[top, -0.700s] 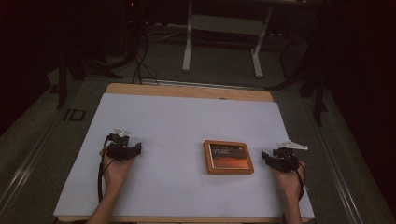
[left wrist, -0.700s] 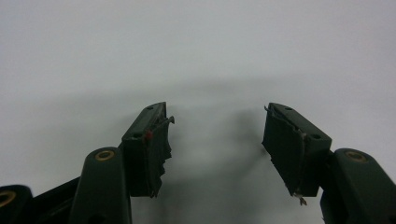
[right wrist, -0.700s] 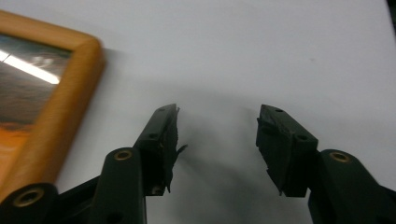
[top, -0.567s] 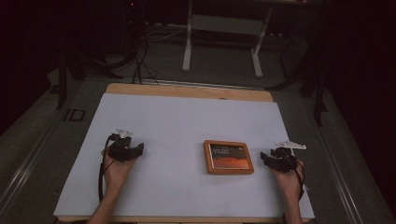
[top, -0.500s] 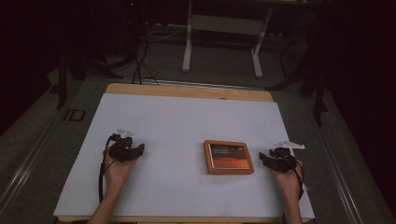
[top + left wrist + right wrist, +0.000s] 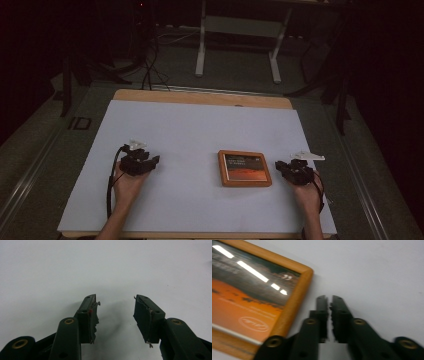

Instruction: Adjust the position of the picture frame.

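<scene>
Lying flat on the sheet (image 6: 200,125) just left of my shut right gripper (image 6: 328,302), the frame (image 6: 245,168) looks stiff, light, glass-fronted, so I'd pinch its wooden rim; left gripper (image 6: 116,302) stands apart, empty.

The high view looks forward and down over the whole table (image 6: 200,125). Each gripper view sits low, close behind its jaws; the right one shares the framed picture (image 6: 249,300), left of its jaws.

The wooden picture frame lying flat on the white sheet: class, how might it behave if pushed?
The picture frame looks rigid, so it would probably slide whole. Lying flat, it seems unlikely to tip. Its glossy front, reflecting lights, may be breakable.
</scene>
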Demonstrator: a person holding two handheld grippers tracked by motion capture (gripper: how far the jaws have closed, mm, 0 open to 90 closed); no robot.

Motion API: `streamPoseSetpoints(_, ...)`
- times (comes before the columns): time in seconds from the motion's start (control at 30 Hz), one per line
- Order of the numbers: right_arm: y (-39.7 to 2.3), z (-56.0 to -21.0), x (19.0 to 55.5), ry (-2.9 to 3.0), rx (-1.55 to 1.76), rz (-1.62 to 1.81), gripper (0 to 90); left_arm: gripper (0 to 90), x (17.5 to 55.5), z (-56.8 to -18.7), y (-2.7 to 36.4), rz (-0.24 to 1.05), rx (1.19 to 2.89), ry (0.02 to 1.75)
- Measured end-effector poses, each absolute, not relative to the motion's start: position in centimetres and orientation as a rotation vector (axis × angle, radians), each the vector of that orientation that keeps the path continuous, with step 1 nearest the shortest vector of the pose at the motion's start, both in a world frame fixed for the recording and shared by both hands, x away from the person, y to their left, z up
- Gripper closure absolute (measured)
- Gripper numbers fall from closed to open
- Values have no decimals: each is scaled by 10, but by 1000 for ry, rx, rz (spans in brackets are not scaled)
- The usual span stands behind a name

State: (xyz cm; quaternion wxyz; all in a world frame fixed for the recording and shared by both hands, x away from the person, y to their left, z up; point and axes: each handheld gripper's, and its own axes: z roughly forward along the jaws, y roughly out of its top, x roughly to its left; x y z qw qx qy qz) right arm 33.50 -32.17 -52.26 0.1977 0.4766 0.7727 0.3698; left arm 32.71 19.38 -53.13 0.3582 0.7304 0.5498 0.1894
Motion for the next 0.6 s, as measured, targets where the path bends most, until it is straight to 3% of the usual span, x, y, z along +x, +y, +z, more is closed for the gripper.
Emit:
streamPoseSetpoints(0.07, -321, -523, 334, 2177, 1323, 1047, 896, 528, 327, -531, 194, 489, 1881, 1420)
streamPoseSetpoints(0.6, -308, -530, 331, 2315, 1244, 1017, 898, 537, 325, -530, 192, 488, 1883, 1396)
